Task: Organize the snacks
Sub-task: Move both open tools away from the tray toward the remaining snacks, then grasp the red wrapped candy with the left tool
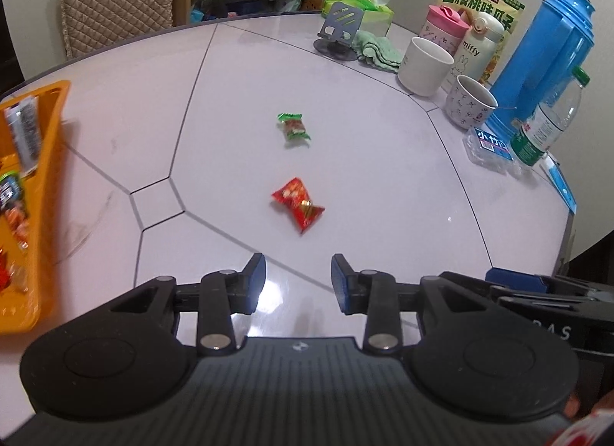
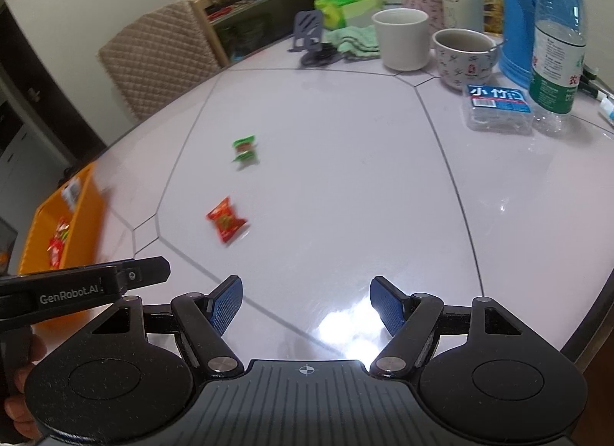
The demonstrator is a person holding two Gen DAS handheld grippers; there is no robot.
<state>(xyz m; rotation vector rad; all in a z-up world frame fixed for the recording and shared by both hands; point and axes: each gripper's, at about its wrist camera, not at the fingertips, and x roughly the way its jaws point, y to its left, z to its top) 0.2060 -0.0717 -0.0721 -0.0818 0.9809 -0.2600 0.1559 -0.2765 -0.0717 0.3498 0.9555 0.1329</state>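
Observation:
A red snack packet [image 1: 298, 203] lies on the white table, just beyond my left gripper [image 1: 298, 277], which is open and empty. A green snack packet [image 1: 294, 128] lies farther back. An orange basket [image 1: 46, 162] at the left edge holds several snack packets. In the right wrist view the red packet [image 2: 226, 220] and the green packet [image 2: 245, 150] lie ahead to the left, and the orange basket [image 2: 82, 212] is at far left. My right gripper [image 2: 307, 298] is open and empty above bare table.
Along the table's back right stand a white cup [image 1: 424, 66], a patterned mug [image 1: 470, 105], a pink tumbler [image 1: 447, 29], a blue thermos jug [image 1: 545, 58], a water bottle [image 2: 558, 39], a clear plastic box [image 2: 499, 110], a phone stand [image 1: 339, 25] and a green cloth [image 1: 378, 50]. A padded chair [image 2: 157, 58] stands behind.

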